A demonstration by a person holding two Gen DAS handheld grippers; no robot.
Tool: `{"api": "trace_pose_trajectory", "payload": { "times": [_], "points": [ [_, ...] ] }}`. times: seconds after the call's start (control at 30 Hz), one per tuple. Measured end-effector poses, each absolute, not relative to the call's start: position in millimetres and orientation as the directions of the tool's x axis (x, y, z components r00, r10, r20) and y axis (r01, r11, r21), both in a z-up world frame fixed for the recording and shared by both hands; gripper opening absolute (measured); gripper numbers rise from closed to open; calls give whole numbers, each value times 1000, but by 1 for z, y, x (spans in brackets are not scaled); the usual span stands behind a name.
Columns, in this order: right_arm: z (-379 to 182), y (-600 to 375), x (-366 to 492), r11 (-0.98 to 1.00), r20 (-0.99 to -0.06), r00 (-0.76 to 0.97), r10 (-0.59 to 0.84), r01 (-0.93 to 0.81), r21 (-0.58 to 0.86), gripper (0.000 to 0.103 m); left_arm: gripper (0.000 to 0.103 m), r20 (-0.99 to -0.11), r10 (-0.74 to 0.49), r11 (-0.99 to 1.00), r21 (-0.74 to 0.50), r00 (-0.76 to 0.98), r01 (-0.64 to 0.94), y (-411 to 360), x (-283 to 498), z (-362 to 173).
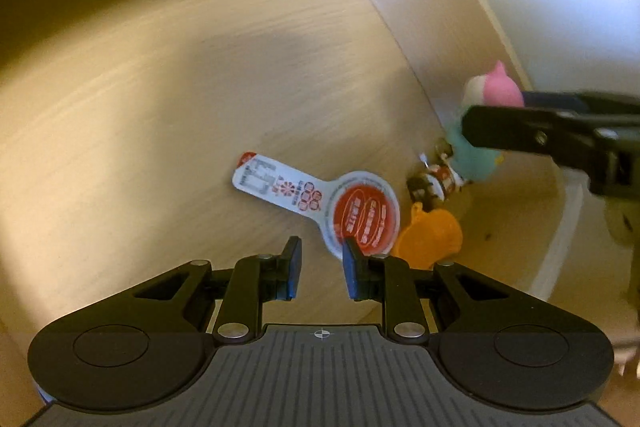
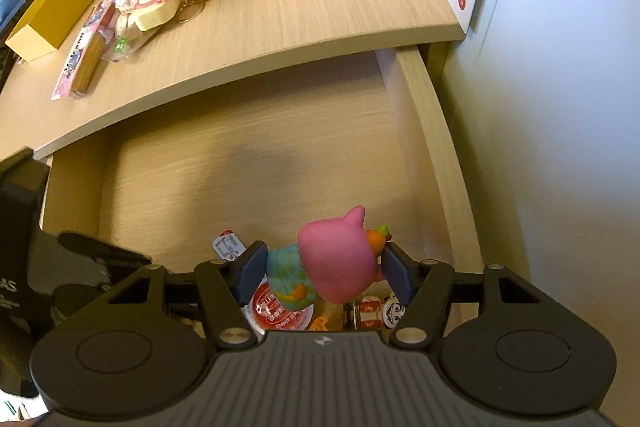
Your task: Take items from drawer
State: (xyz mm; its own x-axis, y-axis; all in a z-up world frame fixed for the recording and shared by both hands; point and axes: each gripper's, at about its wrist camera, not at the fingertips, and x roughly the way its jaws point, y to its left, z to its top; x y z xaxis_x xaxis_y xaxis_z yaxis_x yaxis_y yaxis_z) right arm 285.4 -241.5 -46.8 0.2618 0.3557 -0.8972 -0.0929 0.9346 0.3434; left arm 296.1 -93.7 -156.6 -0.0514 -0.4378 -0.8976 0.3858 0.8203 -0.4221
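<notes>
Your right claw (image 2: 324, 277) is clamped on the soft pink toy (image 2: 336, 259) and holds it above the open drawer (image 2: 240, 167), near its right wall. Your left claw (image 1: 320, 259) stands apart and empty, low over the flat foil sachet (image 1: 320, 201). The sachet's long axis runs from the left pad toward upper left, with its round glossy end just under the right pad. The lumpy orange piece (image 1: 432, 239) lies just beside it.

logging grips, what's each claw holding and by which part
The right claw holds the pink toy across its sides, over the drawer. The left claw holds nothing; its jaws hang above the sachet.
</notes>
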Motion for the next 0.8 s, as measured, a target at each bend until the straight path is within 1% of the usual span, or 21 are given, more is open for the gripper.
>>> {"api": "trace_pose_trajectory", "payload": {
  "times": [0.17,0.33,0.47,0.57,0.63,0.73,0.8],
  "points": [
    [-44,-241,285,945,-902,280,327,-109,309,63,24,-926,-373,833,-305,62,461,-98,288,-137],
    [-46,-244,286,940,-896,282,342,-119,321,63,24,-918,-391,819,-318,60,477,-94,283,-129],
    [-46,-245,289,895,-849,283,446,-125,428,66,24,-918,-390,823,-316,67,472,-90,280,-128],
    [-54,-235,294,886,-857,225,463,-131,444,67,24,-916,-388,835,-302,103,459,-74,277,-119],
    [-67,-225,297,894,-883,150,445,-121,431,67,24,-915,-377,852,-281,145,442,-59,274,-111],
    [-88,-212,300,891,-893,32,448,-95,444,68,24,-910,-359,880,-256,208,400,-31,267,-99],
    [-99,-201,302,895,-901,-24,432,-110,432,68,24,-905,-355,898,-260,235,355,-12,261,-91]
  ]
}}
